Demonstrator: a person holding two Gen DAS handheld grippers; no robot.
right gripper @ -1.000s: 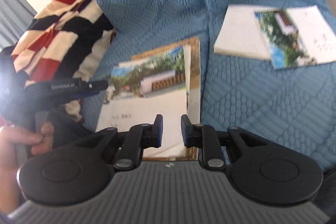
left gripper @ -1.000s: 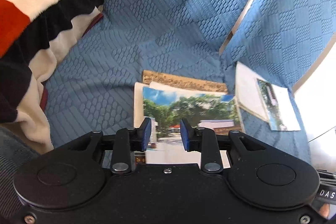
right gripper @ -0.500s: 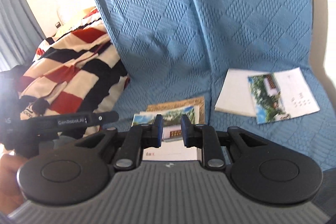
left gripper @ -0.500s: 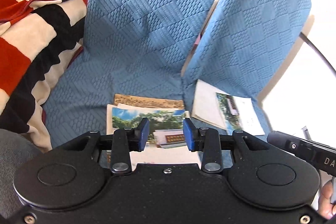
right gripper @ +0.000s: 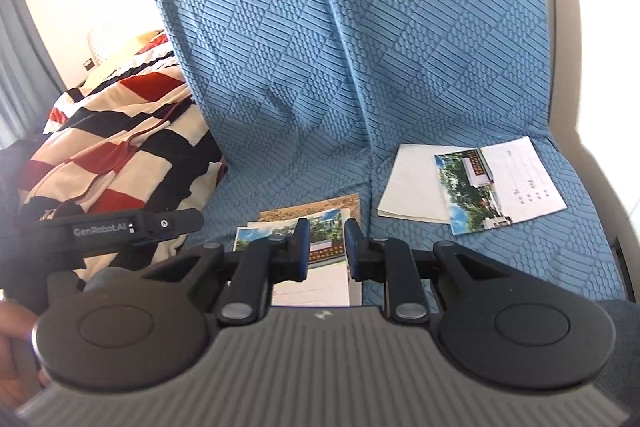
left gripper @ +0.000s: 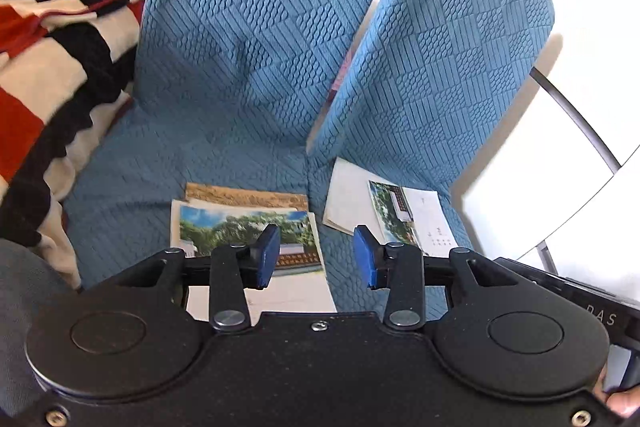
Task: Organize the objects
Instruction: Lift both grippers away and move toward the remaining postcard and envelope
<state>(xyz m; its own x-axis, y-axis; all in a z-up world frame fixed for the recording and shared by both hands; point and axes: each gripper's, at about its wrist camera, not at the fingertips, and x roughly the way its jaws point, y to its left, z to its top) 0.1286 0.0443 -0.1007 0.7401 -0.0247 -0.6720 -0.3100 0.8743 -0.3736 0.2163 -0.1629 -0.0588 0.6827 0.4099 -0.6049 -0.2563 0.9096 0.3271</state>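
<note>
I am looking down at a blue seat cover (left gripper: 224,155) that lies over two seats side by side. I use the stack of photo cards (left gripper: 248,227) on the left seat as my marker. The top card shows trees, blue sky and a white building, and a brown card (left gripper: 244,195) peeks out from under it at the far edge.

My left claw (left gripper: 316,255) hangs in the air above the near edge of that stack. Its blue pads (left gripper: 266,255) have just been moving apart, and there is a clear gap with nothing between them. They touch no card.

My right claw (right gripper: 327,249) also hangs above the stack. Its gap is small and stays the same, and it holds nothing.

To the right of the stack, on the other seat, lies a second little pile (right gripper: 472,187): a plain white sheet with a photo card on top, set a bit crooked. The two piles are apart and do not touch.

To the left of the stack lies a striped blanket (right gripper: 116,163) in red, black and cream. In the right claw's view I can see the other tool (right gripper: 120,229) between the blanket and the stack.
</note>
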